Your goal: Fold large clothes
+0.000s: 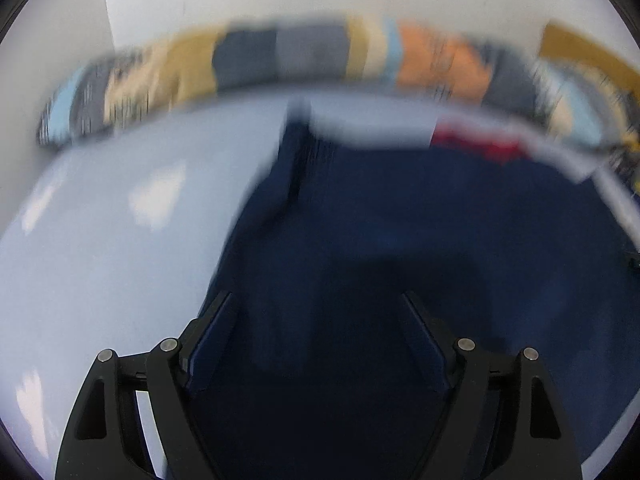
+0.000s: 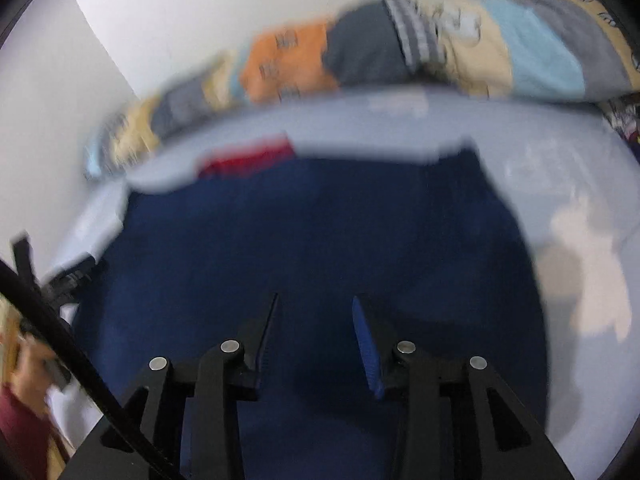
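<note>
A large navy blue garment [image 1: 400, 220] lies spread flat on a pale blue bed sheet [image 1: 112, 208]. It also shows in the right wrist view [image 2: 312, 232]. My left gripper [image 1: 316, 300] is open and empty, its jaws wide apart above the garment's left edge. My right gripper [image 2: 314, 300] is open and empty, its jaws partly apart above the garment's near middle. Both views are blurred by motion.
A patchwork quilt [image 1: 304, 56] in tan, grey, orange and light blue runs along the white wall at the far side, also in the right wrist view [image 2: 480, 44]. A red item [image 1: 476, 140] and pale cloth [image 2: 360, 140] lie beyond the garment. The left gripper [image 2: 68, 276] shows at left.
</note>
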Demonstrator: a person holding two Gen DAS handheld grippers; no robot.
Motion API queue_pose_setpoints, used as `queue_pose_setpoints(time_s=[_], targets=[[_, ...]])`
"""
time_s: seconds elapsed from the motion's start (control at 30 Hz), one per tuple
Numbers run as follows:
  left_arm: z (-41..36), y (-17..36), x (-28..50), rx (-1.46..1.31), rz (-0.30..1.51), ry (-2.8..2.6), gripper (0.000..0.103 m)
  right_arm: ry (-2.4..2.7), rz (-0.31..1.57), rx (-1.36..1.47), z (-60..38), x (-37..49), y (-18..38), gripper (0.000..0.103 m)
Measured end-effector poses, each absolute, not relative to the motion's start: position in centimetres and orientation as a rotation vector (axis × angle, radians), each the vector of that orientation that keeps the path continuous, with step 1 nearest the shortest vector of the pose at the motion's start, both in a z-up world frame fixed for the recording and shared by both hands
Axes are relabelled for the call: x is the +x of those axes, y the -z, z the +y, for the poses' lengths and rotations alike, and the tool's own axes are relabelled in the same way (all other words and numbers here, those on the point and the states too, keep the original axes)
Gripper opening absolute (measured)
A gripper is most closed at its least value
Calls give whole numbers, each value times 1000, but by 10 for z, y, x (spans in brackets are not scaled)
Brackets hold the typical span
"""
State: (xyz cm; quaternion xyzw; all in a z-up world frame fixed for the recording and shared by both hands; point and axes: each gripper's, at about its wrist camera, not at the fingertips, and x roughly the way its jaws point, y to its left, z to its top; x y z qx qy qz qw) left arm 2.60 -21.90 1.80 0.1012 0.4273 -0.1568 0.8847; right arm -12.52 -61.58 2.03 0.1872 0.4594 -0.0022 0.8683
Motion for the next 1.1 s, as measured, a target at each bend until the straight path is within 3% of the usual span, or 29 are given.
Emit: queue_pose_setpoints(time_s=[0.07,0.17,0.27,0.53,0.57,0.63,0.67,0.8,1.1], targets=[[-218,-22,12,230,862,288,81,37,1010,424,-612,-130,-5,41],[-218,-43,-17,206,863,305,81,67,997,436,-602,-154,-32,41],[-221,-63,-60,230,824,328,81,49,946,403,-581,-190,-59,55],[-226,-101,-170,270,713,353,85,31,935,468,-544,-283,-84,55],[-225,-108,-181,263,683,354,87,26,914,477,-539,-292,-89,55],[-222,-122,-202,226,632,353,102,6,868,492,-530,-310,-100,56],[-220,-128,-211,209,607,353,103,-1,845,501,-527,-317,-104,57],[-216,-142,-241,177,511,379,103,-19,784,504,-513,-341,-113,60],[-218,-141,-248,219,492,319,103,-42,754,504,-511,-344,-115,60]])
